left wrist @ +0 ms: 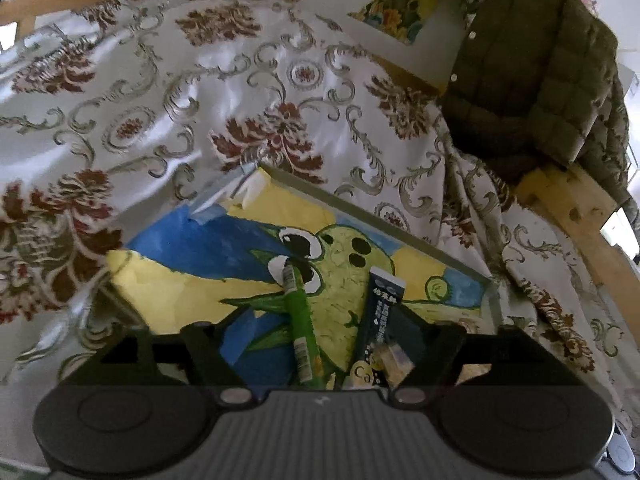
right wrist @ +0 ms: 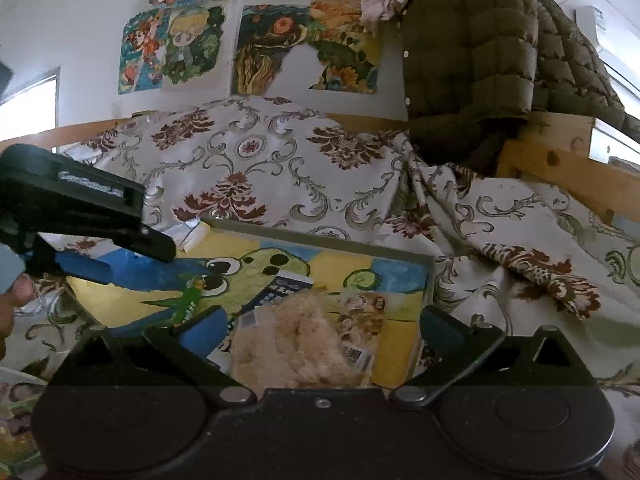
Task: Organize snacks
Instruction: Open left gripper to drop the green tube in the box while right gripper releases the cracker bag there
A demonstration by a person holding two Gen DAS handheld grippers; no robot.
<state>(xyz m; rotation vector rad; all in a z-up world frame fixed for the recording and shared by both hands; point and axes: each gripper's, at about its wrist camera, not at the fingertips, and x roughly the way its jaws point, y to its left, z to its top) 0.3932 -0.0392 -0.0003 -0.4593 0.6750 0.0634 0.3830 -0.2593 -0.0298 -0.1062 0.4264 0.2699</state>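
I'm holding both grippers over the shallow grey-rimmed tray lined with a painted green frog picture (left wrist: 400,236), which is sitting on the bed with the cream and maroon floral cover (left wrist: 160,100).

Risks: the bed is soft, so pressing on the rim could be tipping the tray and sliding the snacks toward one edge. The slim green stick packet (left wrist: 300,320) and the dark navy stick packet with white lettering (left wrist: 380,320) are lying close together, so a wide closing could be catching both. The clear bag of pale fluffy shredded snack (right wrist: 296,344) is soft and could be crushing or snagging on a finger.

The left gripper (left wrist: 320,352) is released, fingers spread, nothing gripped; the green stick is lying between them at about 12 o'clock, the navy one just toward 1 o'clock, both flat on the tray. The right gripper (right wrist: 320,336) is also released and empty; the fluffy bag is lying between its fingers at 12 o'clock, a small printed sachet (right wrist: 362,312) just beyond at 1 o'clock. The left gripper is showing at 9 o'clock in the right view.
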